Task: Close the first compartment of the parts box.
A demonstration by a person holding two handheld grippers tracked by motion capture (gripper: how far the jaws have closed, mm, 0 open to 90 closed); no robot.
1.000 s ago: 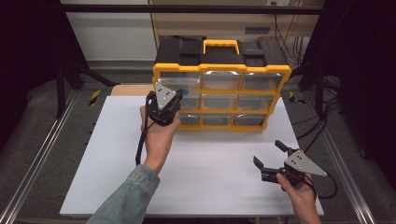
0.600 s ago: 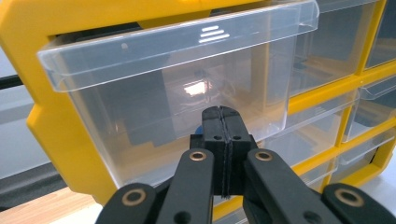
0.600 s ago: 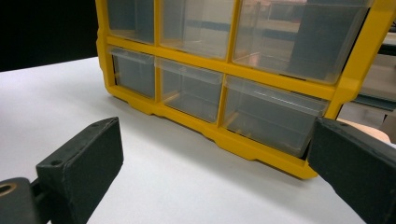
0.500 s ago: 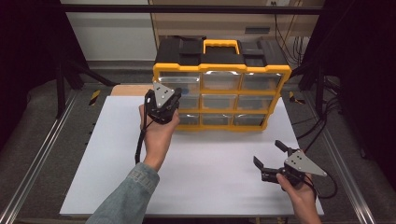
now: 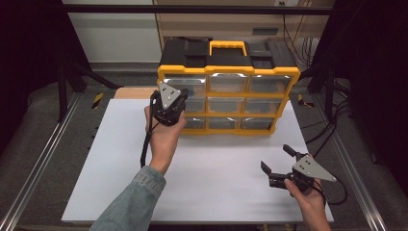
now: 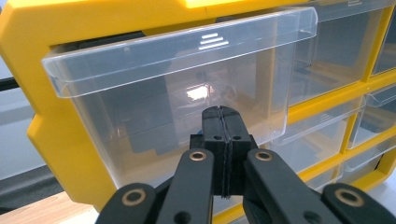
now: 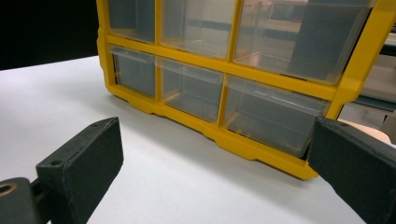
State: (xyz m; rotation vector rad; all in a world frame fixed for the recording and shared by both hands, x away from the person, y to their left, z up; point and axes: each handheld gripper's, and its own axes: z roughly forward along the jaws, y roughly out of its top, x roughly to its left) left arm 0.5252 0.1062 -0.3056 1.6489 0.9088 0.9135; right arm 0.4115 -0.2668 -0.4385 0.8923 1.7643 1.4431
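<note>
A yellow and black drawer cabinet [image 5: 226, 91] with clear plastic drawers stands at the back of the white table [image 5: 216, 197]. My left gripper [image 5: 174, 98] is held up against its left column. In the left gripper view the jaws [image 6: 222, 116] are shut pad to pad with nothing between them, right in front of the clear face of the top left drawer [image 6: 154, 98], below its handle lip. My right gripper [image 5: 276, 158] rests low near the table's front right, open and empty, pointing at the cabinet's [image 7: 252, 151] bottom row.
The cabinet has a yellow carry handle [image 5: 227, 45] on its black top. Metal rails [image 5: 43, 159] run along the table's left and right sides. Cables [image 5: 332, 130] lie to the right of the table.
</note>
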